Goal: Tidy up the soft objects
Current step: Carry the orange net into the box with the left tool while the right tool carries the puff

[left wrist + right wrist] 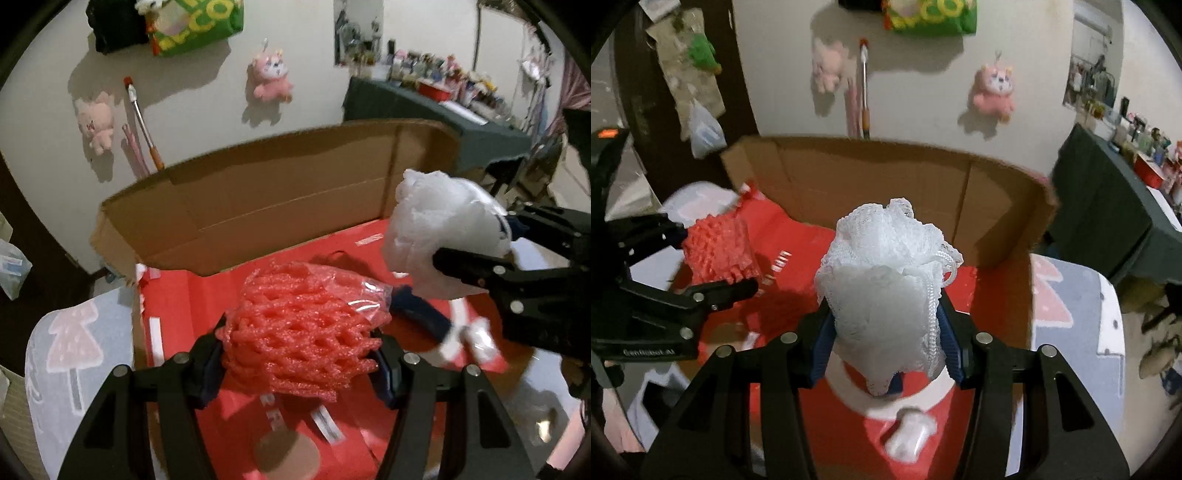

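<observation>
My left gripper (299, 354) is shut on a bundle of red foam netting (303, 325) wrapped in clear plastic, held above the red-lined floor of an open cardboard box (258, 192). My right gripper (884, 332) is shut on a white mesh bath pouf (886, 280), also over the box. In the left wrist view the right gripper (476, 243) comes in from the right with the white pouf (439, 236). The right wrist view shows the left gripper (713, 266) at the left with the red netting (718, 251).
A dark blue item with white ends (436, 325) and a small white object (910, 435) lie on the box floor. Pink plush toys (271, 79) and a brush (142, 122) hang on the wall behind. A dark cluttered table (443, 110) stands at the right.
</observation>
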A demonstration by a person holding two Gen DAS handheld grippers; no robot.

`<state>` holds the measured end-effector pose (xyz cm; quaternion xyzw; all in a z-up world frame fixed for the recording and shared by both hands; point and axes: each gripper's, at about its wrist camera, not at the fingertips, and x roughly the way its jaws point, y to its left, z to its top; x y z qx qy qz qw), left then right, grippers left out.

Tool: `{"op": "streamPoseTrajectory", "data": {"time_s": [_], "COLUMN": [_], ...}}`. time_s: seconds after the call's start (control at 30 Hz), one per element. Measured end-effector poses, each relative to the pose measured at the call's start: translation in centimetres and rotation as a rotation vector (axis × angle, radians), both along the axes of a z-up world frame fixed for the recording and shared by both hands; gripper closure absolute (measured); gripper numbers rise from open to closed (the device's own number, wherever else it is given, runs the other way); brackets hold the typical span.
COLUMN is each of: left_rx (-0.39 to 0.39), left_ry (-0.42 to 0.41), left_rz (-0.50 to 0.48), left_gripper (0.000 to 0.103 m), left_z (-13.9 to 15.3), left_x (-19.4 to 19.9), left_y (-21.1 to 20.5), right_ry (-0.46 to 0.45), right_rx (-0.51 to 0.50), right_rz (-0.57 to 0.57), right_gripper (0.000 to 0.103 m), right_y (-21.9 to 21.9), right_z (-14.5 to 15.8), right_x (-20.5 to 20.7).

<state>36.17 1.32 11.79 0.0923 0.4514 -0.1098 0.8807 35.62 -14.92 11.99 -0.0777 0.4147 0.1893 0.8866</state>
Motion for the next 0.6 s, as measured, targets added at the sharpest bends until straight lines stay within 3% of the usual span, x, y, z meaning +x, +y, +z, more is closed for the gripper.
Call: {"op": "streamPoseTrajectory", "data": {"time_s": [0.3, 0.6], "left_rx": [0.105, 0.133], "left_ry": [0.056, 0.092], "left_rz": [0.056, 0.072], "left_gripper": [0.037, 0.036], "left_z": [-4.0, -5.9], "left_x": [5.3, 6.6], "left_y": [-0.2, -0.4], "right_ry": [0.053, 0.11], "right_rx": [-0.097, -0.149], "right_rz": [-0.038, -0.054], "right_gripper": [0.055, 0.05], "right_y": [1.5, 1.7], "right_z": [-3.5, -5.8], "right_x": [5.5, 7.8]}}
